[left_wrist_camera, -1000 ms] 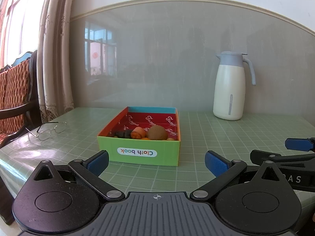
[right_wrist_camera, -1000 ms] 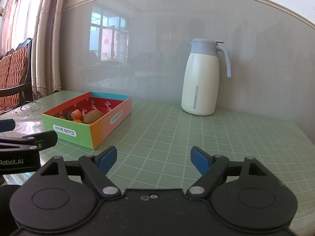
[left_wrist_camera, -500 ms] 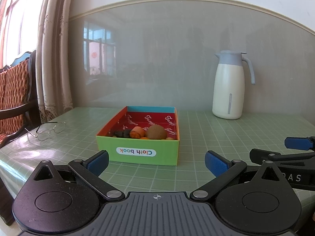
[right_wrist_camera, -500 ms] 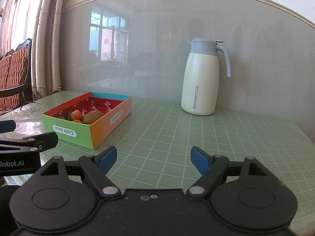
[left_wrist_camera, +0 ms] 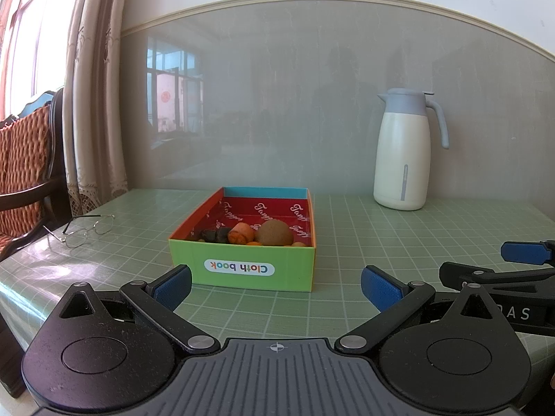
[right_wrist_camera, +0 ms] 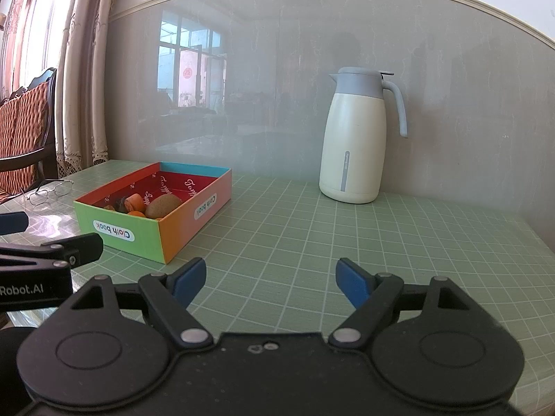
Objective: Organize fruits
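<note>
left gripper (left_wrist_camera: 275, 286) and right gripper (right_wrist_camera: 270, 279) gape empty | our reach could shove the light Cloth book box (left_wrist_camera: 242, 263) | kiwi (left_wrist_camera: 275, 232) may roll

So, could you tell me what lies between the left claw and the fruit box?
Nothing: in the left wrist view only bare green tablecloth separates the open left claw from the fruit box.

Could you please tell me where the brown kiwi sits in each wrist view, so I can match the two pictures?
Left wrist: kiwi, centre, in the box's near right corner.
Right wrist: kiwi, left of centre, against the box's orange side wall.
Shared landmark: white thermos jug by the wall.
</note>
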A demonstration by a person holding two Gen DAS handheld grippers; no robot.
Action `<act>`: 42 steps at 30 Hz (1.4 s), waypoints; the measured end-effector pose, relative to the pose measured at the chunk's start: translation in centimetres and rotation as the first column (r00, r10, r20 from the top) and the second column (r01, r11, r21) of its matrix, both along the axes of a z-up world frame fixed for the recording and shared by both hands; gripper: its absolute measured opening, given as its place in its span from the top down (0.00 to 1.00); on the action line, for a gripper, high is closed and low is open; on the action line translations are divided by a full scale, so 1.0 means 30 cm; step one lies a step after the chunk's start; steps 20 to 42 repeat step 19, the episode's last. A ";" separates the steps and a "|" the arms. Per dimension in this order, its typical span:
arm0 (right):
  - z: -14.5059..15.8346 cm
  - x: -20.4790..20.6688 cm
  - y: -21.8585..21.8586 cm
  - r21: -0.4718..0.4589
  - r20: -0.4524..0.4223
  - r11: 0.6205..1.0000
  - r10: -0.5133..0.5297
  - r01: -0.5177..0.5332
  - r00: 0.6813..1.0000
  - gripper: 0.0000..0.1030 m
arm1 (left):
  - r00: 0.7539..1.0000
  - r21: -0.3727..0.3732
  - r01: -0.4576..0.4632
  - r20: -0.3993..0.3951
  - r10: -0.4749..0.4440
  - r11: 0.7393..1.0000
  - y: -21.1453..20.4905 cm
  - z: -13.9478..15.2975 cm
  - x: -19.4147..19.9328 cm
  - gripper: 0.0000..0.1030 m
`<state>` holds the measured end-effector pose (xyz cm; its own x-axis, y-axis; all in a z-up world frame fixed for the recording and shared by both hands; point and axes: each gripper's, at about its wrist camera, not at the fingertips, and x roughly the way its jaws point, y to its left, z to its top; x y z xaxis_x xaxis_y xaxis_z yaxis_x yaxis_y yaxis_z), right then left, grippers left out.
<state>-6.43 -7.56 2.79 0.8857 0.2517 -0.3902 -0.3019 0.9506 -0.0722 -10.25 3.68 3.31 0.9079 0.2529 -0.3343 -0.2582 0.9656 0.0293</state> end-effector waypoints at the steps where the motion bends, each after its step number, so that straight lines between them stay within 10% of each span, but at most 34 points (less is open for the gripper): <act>1: 0.000 0.000 0.000 0.000 0.000 1.000 0.000 0.000 1.000 0.21 | 1.000 0.000 0.000 0.000 0.000 1.000 0.000 0.000 0.000 0.00; 42: 0.000 0.000 0.000 0.001 -0.001 1.000 0.000 0.000 1.000 0.21 | 1.000 0.007 0.021 0.020 -0.021 1.000 -0.005 -0.003 -0.009 0.00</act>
